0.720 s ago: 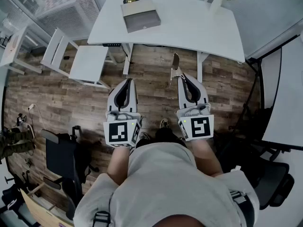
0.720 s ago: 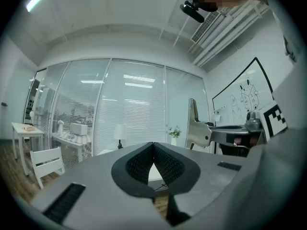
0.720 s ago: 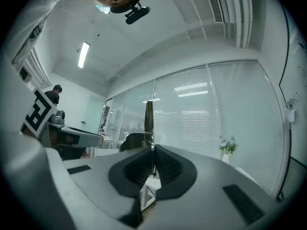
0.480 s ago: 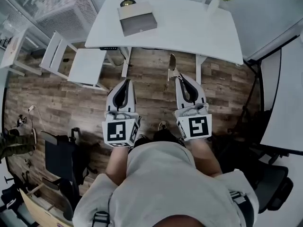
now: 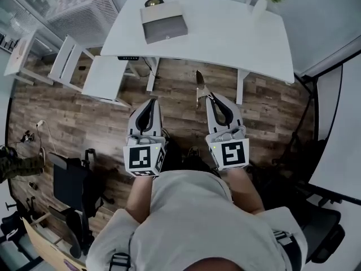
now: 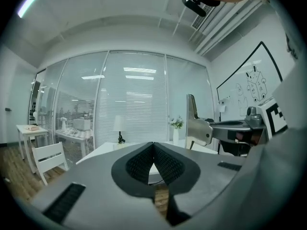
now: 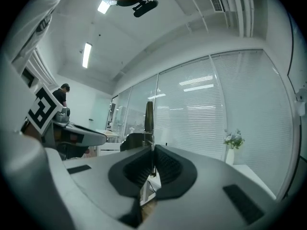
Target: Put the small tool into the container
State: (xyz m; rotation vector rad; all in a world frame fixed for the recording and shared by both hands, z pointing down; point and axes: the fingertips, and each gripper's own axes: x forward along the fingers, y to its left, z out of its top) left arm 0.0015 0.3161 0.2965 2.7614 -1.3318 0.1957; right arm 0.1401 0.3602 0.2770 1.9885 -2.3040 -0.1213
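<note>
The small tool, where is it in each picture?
Head view: small tool in the middle, at the tip of the right gripper.
Left gripper view: small tool right of middle, upright.
Right gripper view: small tool in the middle, upright between shut jaws.
Shared landmark: the flower vase, in all three.

The person holds both grippers out in front of the torso, side by side and a little apart, jaws pointing forward and away from the body. The left gripper (image 5: 151, 101) has its jaws pressed together with nothing between them. The right gripper (image 5: 210, 95) sits slightly farther forward than the left, and its jaws are clamped on the small tool (image 5: 199, 84), which sticks out beyond the jaw tips. Both forearms are bare, with the left forearm (image 5: 140, 199) and right forearm (image 5: 243, 188) reaching forward from the short sleeves. The marker cubes sit just ahead of the wrists.
</note>
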